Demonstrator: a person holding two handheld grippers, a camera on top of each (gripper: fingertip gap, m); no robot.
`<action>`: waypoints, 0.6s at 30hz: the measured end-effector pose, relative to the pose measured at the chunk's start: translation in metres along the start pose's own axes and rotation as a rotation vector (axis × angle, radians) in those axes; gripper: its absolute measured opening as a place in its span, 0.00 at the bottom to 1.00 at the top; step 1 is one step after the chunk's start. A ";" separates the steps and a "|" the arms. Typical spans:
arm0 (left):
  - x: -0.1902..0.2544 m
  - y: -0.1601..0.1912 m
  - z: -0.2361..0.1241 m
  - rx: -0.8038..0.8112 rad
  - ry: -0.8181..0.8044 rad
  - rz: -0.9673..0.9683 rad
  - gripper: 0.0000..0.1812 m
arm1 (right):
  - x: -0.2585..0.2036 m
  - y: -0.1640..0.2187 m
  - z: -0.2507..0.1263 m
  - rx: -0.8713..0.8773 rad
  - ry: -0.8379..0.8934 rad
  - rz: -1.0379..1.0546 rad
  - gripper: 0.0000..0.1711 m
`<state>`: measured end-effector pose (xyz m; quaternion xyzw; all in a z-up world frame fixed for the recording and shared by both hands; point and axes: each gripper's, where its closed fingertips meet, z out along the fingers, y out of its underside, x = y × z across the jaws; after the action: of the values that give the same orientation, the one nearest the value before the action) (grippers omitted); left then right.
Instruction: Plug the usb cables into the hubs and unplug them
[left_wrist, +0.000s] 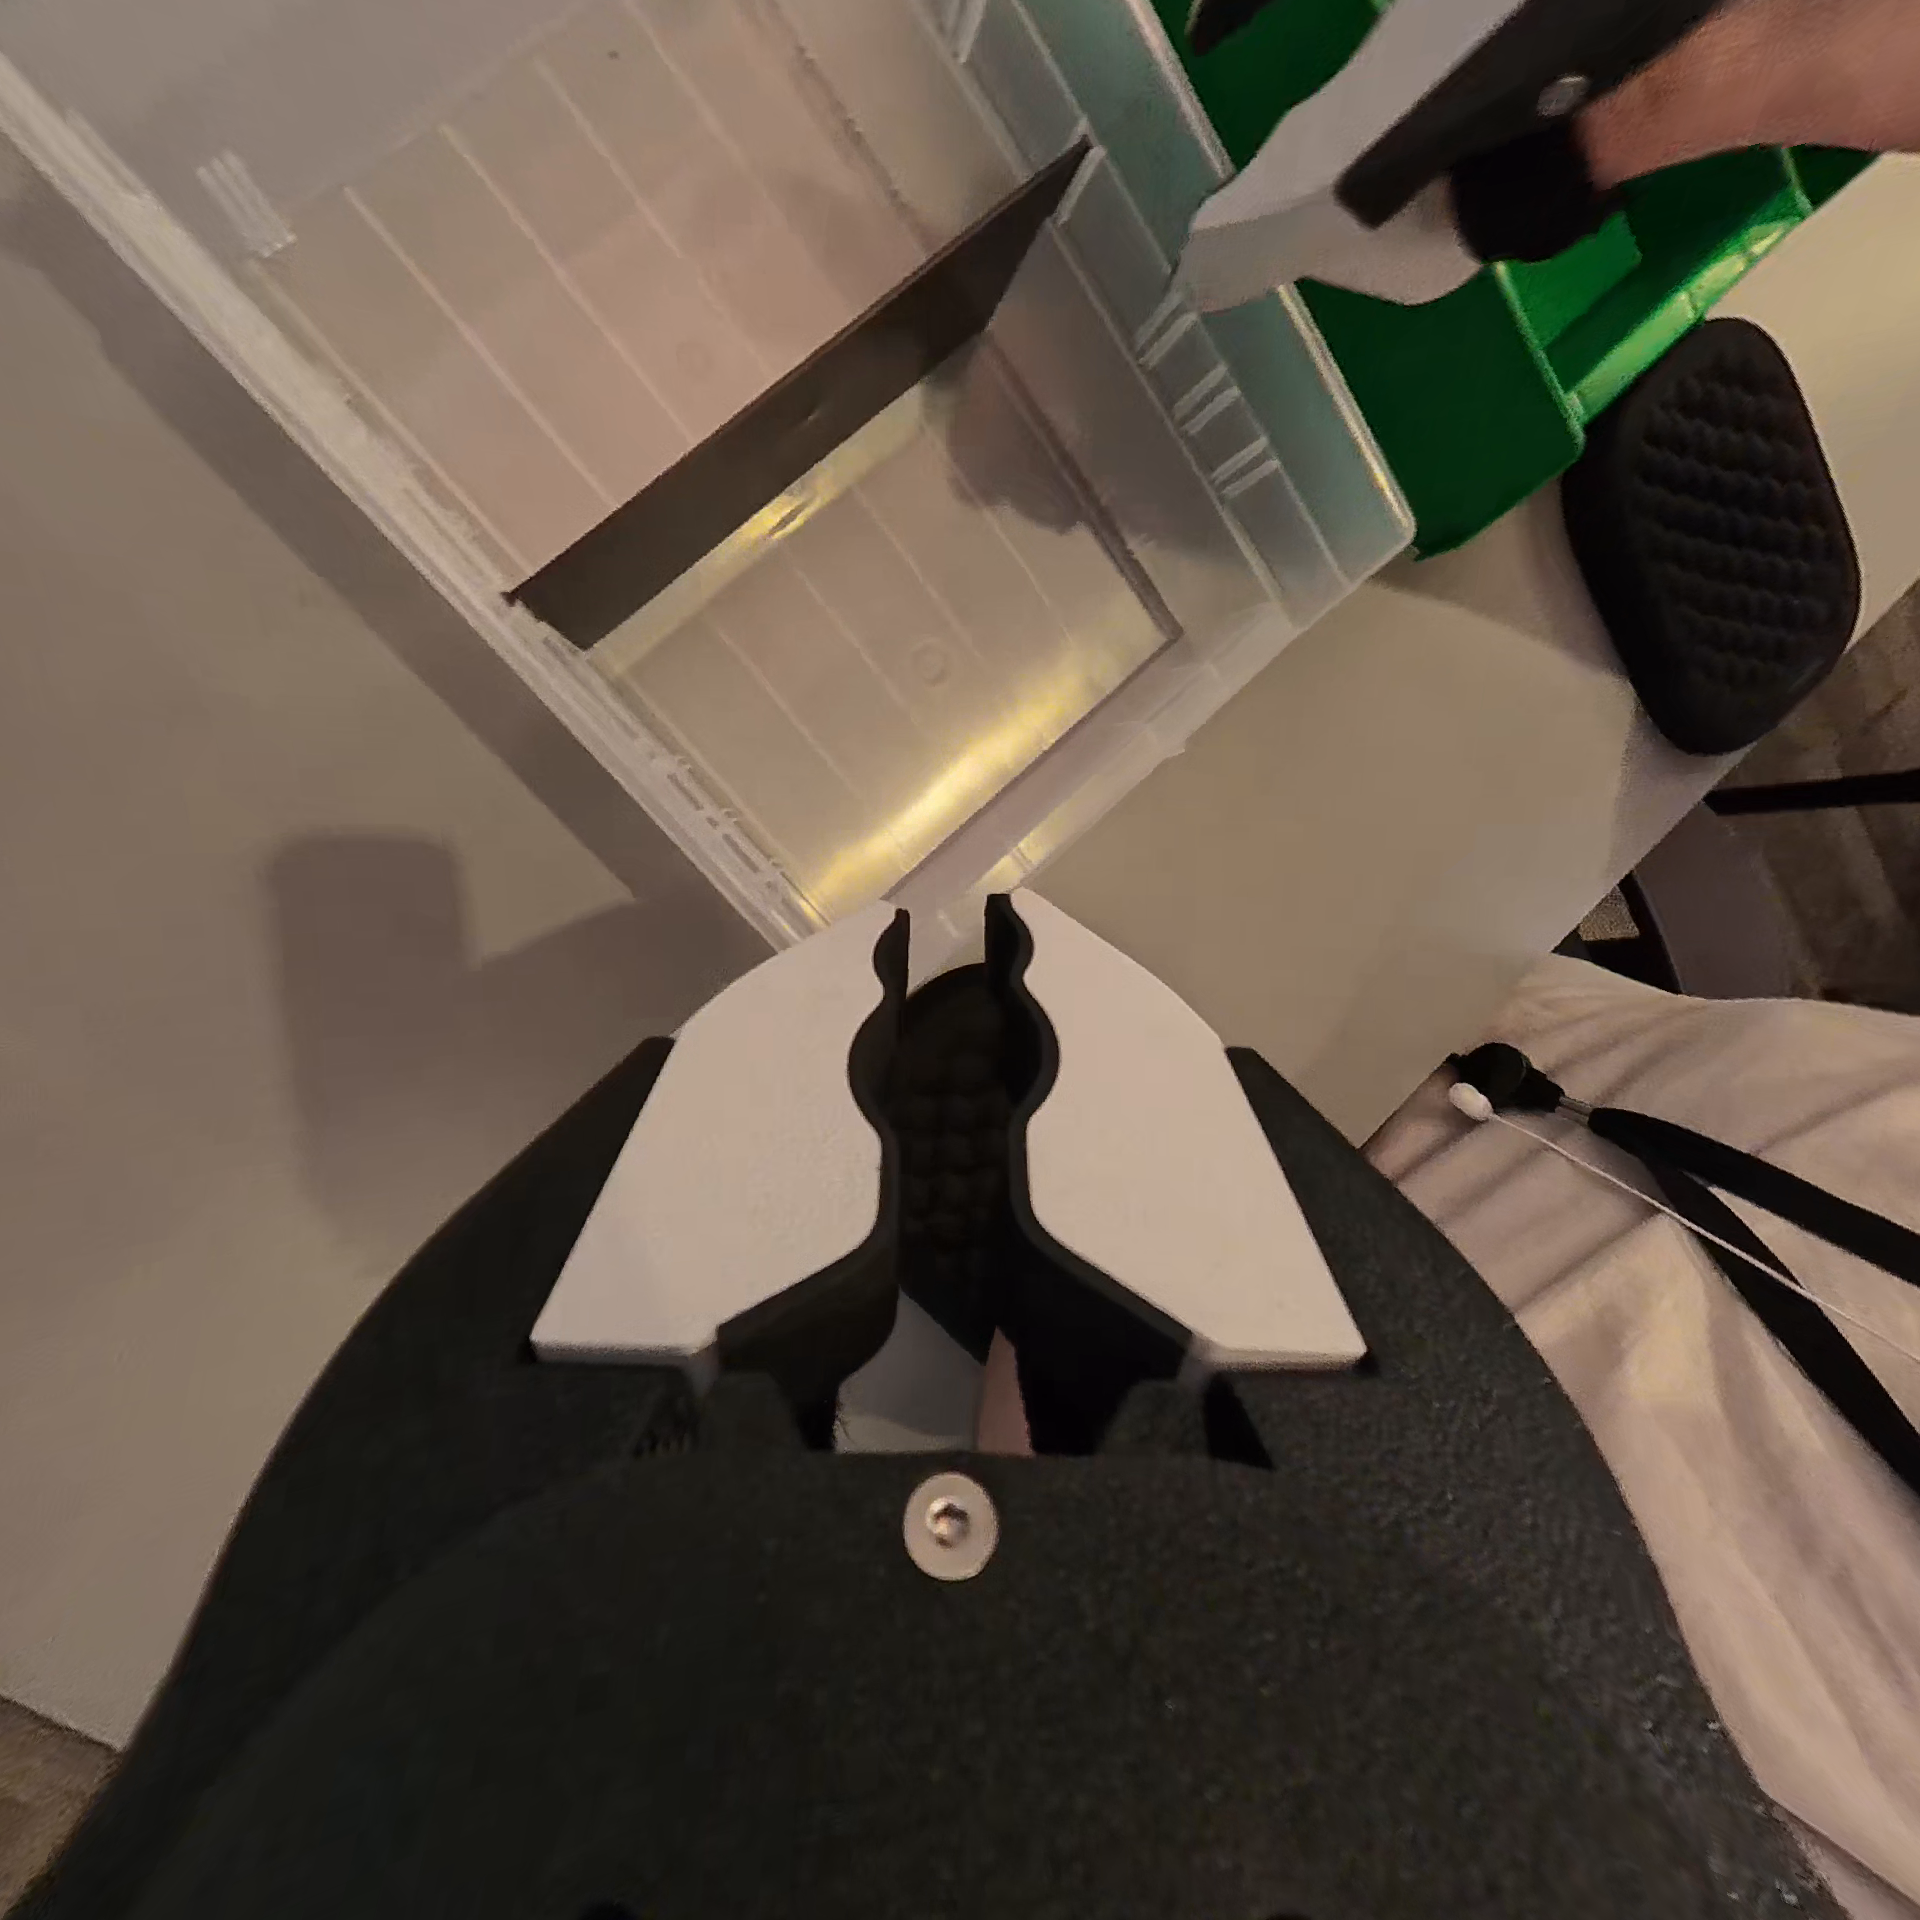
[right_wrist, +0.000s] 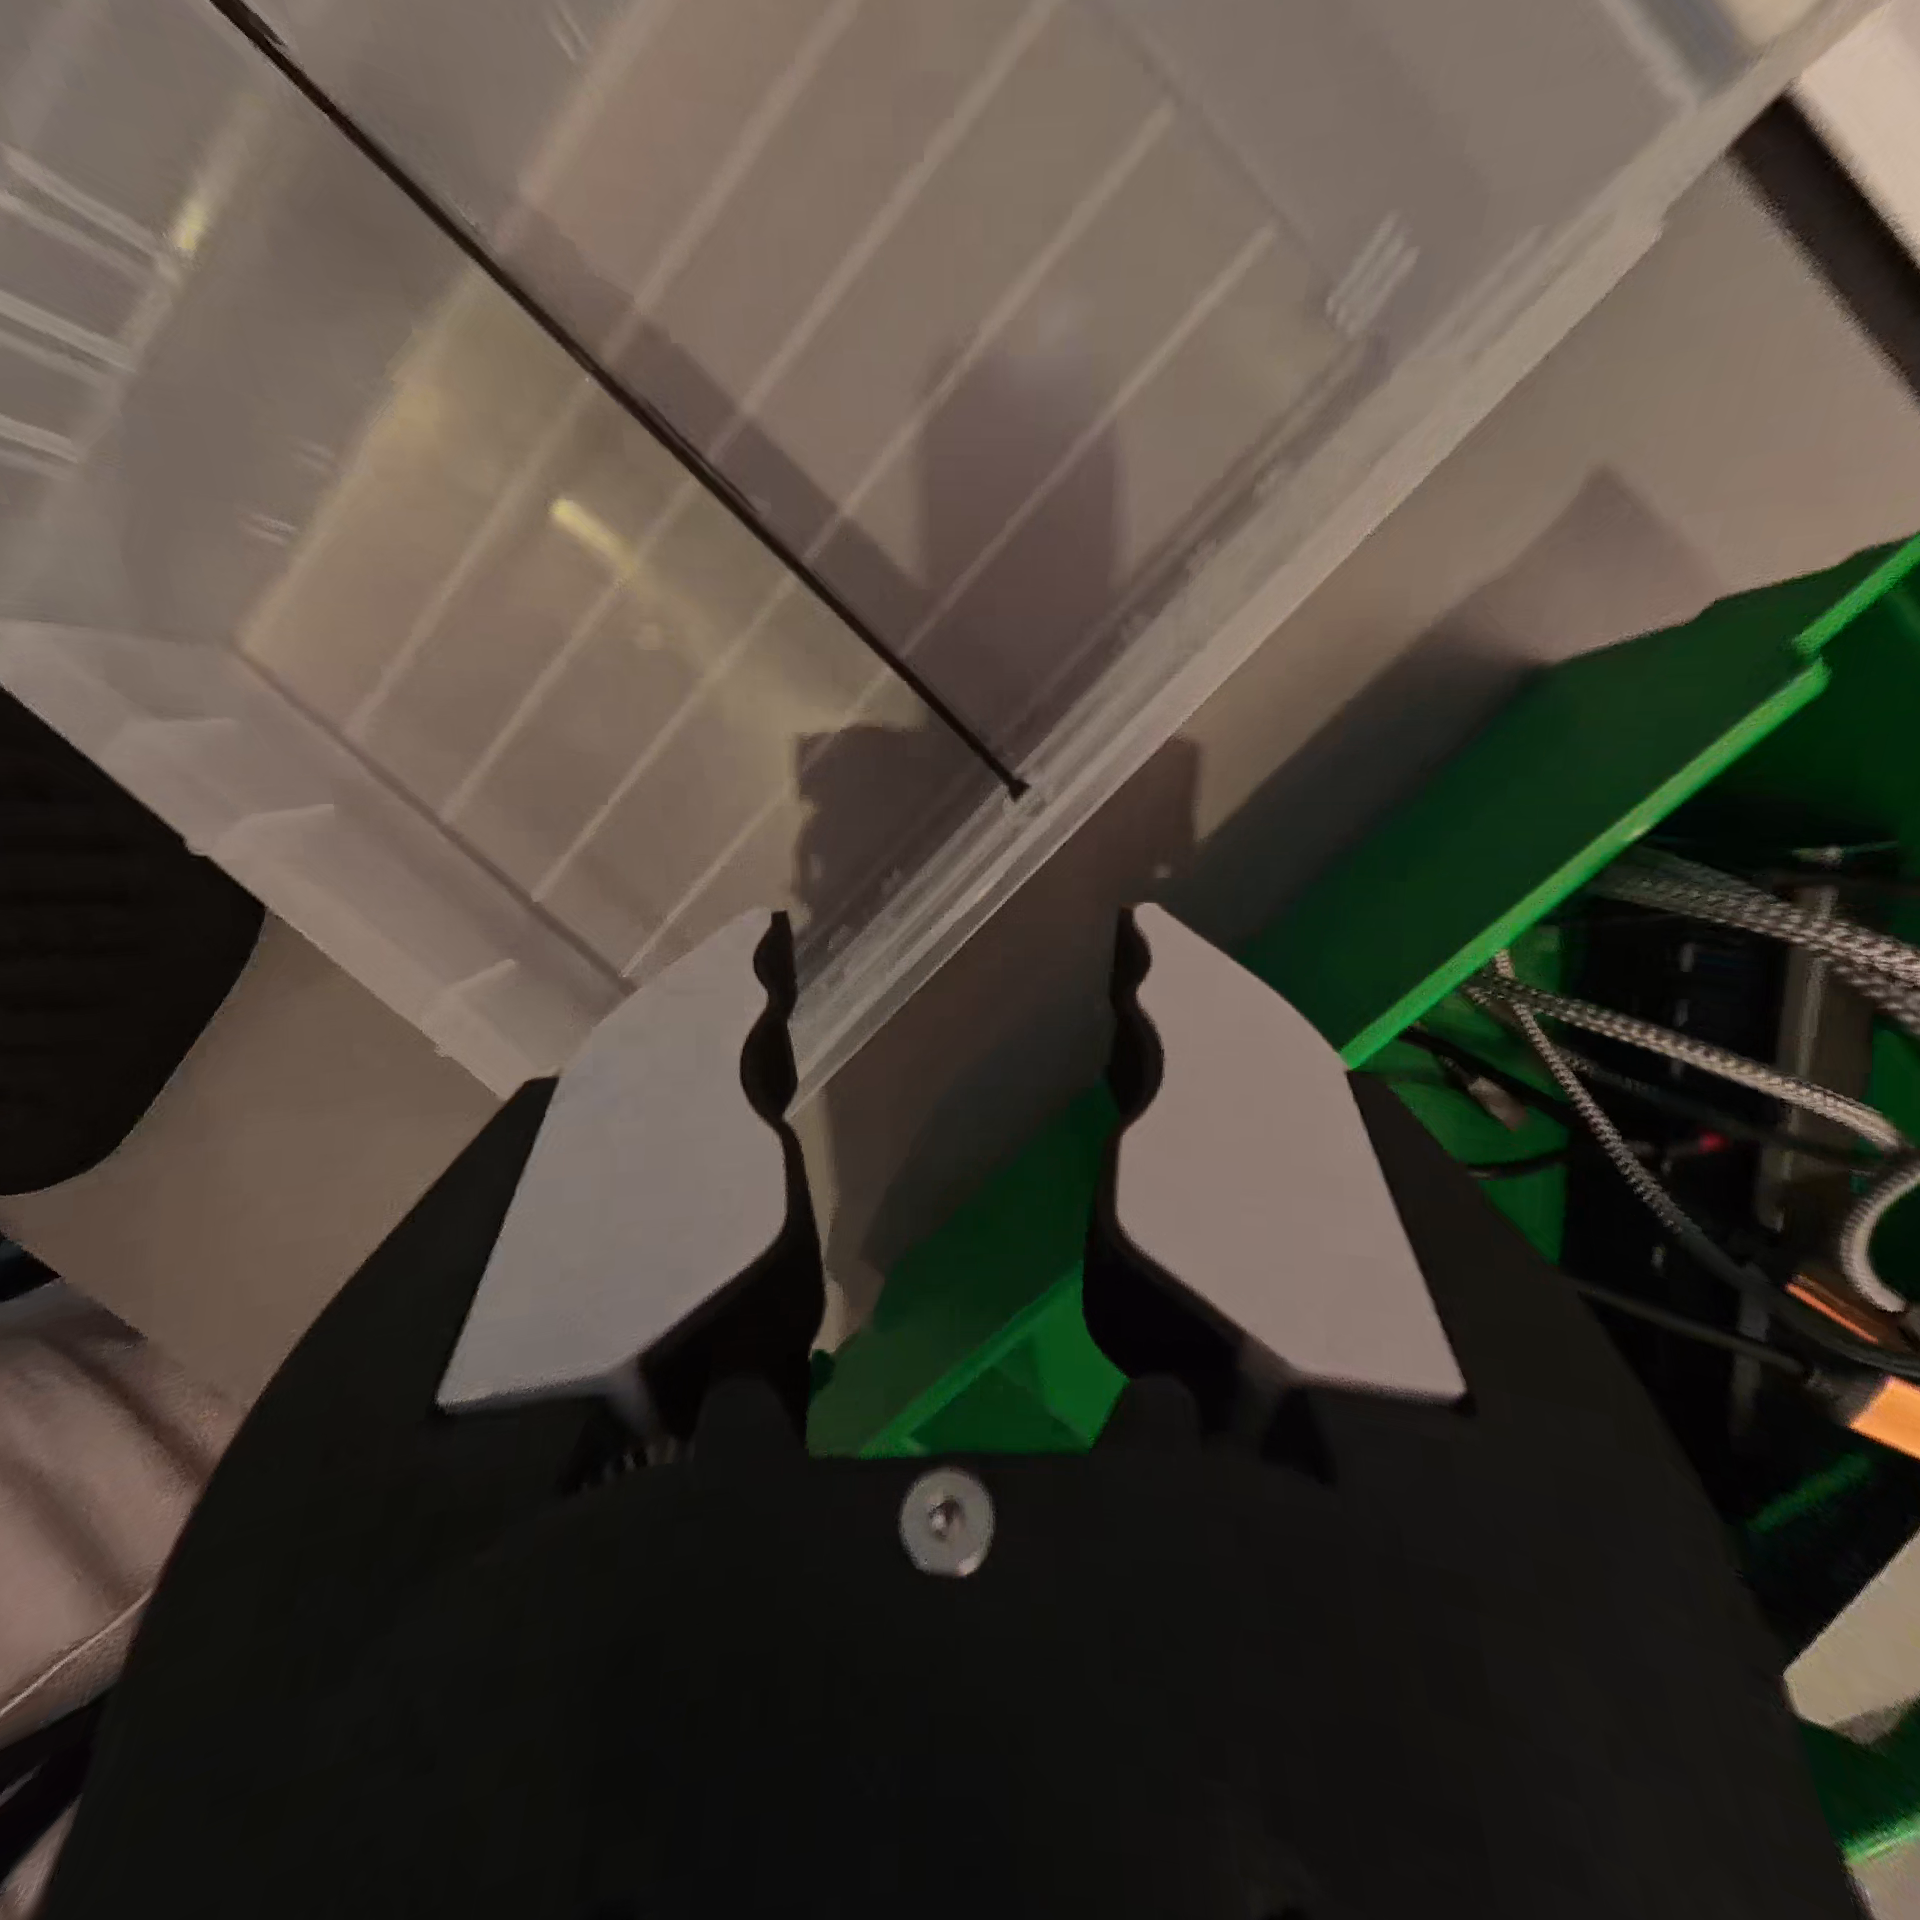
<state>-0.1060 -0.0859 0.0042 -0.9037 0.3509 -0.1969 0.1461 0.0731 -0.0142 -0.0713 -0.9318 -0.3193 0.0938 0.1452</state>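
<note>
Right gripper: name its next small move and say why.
Probably swing the right gripper toward the braided cables inside the green fixture. Its jaws stand open and empty, aimed at the clear bin rather than any plug. The left gripper looks nearly closed, holding nothing.

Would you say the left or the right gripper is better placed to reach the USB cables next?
Probably the right gripper: open, beside the green rack holding the braided cables. The left gripper, nearly shut, faces the clear bin.

right tongs (right_wrist: 951, 935) are spread wide with nothing in them, hovering over a clear plastic bin (right_wrist: 727, 416); green frame (right_wrist: 1507, 831) just beside it; braided cables (right_wrist: 1714, 935) tangled inside
</note>
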 end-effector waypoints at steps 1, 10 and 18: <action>0.003 -0.001 0.000 0.001 0.003 0.014 0.08 | -0.001 0.002 0.005 -0.037 -0.014 0.024 0.35; 0.014 -0.008 -0.002 0.029 -0.008 0.070 0.08 | -0.023 -0.001 0.042 -0.071 -0.145 0.296 0.35; 0.019 -0.008 -0.006 0.051 0.000 0.101 0.08 | -0.034 0.017 0.076 -0.189 -0.218 0.475 0.20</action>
<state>-0.0913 -0.0945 0.0171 -0.8807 0.3913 -0.1983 0.1787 0.0362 -0.0318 -0.1454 -0.9743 -0.1131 0.1949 -0.0036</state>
